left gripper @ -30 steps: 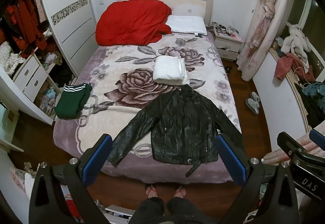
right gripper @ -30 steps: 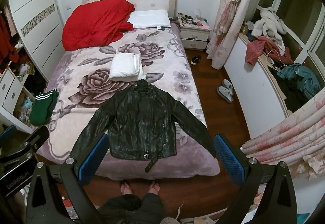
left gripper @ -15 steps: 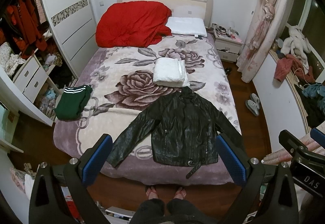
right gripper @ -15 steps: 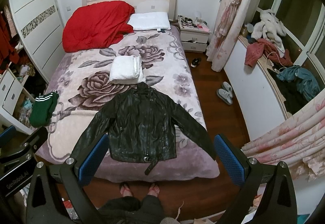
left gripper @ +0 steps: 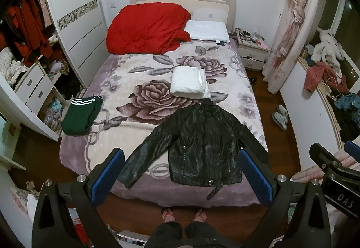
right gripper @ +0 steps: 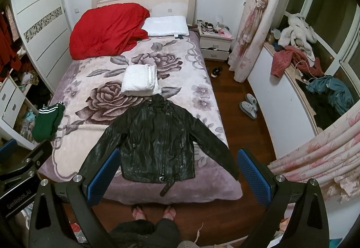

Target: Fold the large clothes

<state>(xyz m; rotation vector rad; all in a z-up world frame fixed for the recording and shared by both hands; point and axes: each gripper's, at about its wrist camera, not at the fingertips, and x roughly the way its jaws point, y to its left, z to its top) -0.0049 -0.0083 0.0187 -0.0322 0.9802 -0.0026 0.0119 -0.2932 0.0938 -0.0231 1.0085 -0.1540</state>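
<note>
Faintly, "DAS" on right gripper (left gripper: 337,171), "GenRobot.AI" on left gripper (right gripper: 20,171)

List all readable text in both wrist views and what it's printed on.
"DAS" – white letters on the black body of the right claw, at the edge of the left wrist view; the text may be cut off.
"GenRobot.AI" – white letters on the black body of the left claw, seen from the right wrist view.
Small dark tag on the white pillow: too small to read.
Black leather jacket and its buckle: no legible text.
</note>
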